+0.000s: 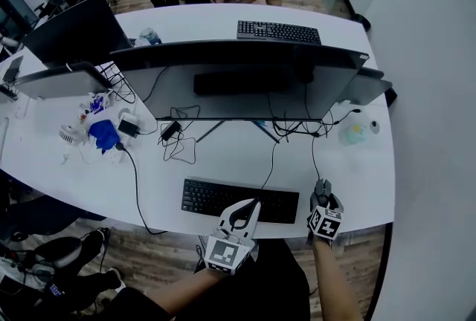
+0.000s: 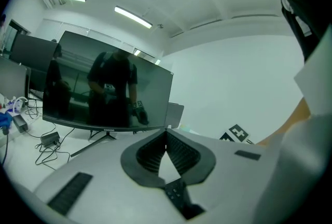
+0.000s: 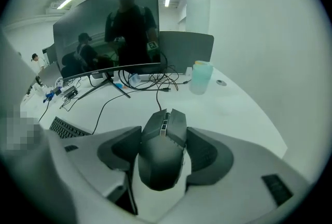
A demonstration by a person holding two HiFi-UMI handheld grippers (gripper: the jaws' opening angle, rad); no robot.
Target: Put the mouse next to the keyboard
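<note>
At lower right of the head view, the right gripper (image 1: 323, 198) is clamping the mouse (image 3: 162, 158) just beside the keyboard (image 1: 223, 198). Placement is seemingly nearing completion, with only release remaining. The left gripper (image 1: 250, 209) is hovering empty, jaws pressed together.
</note>
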